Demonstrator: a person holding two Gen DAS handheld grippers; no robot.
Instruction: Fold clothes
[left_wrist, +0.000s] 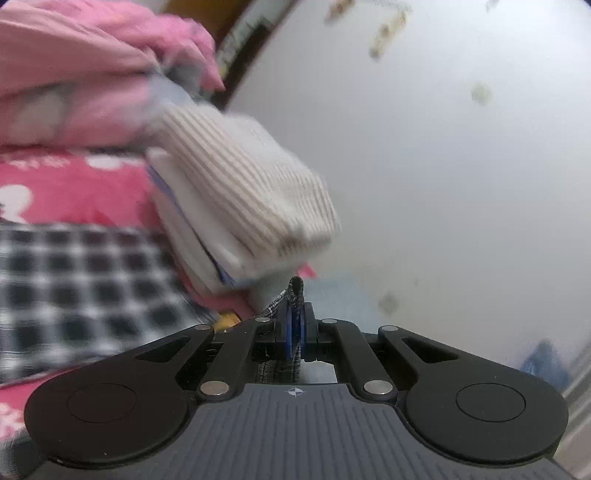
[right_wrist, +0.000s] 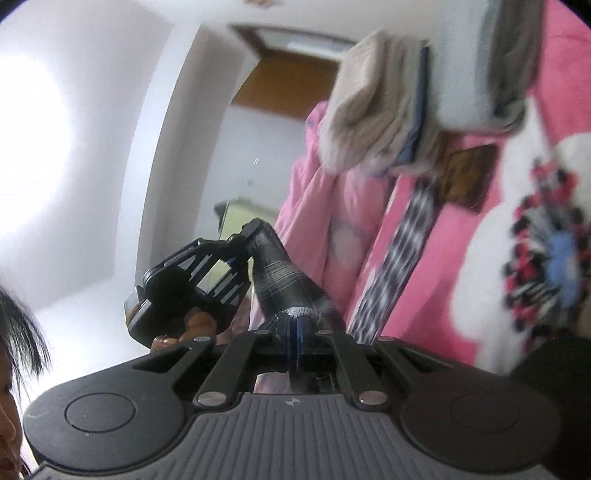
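checked black-and-white cloth (right_wrist: 291, 288) is stretching taut between both tools, off any surface, lifted in the air. left gripper (left_wrist: 295, 295) is pinching one bunched end of it, fingers together on the fabric; right gripper (right_wrist: 297, 325) is clamping the other end the same way, with the left tool showing just beyond in the right view. judging by the tight roping, it is handling light and soft, likely to sag once slackened, so edges or corners are looking the safer hold. behind, a stack of folded clothes (left_wrist: 236, 192) is sitting on pink bedding (left_wrist: 74, 192), with a white wall (left_wrist: 443, 166) beyond.
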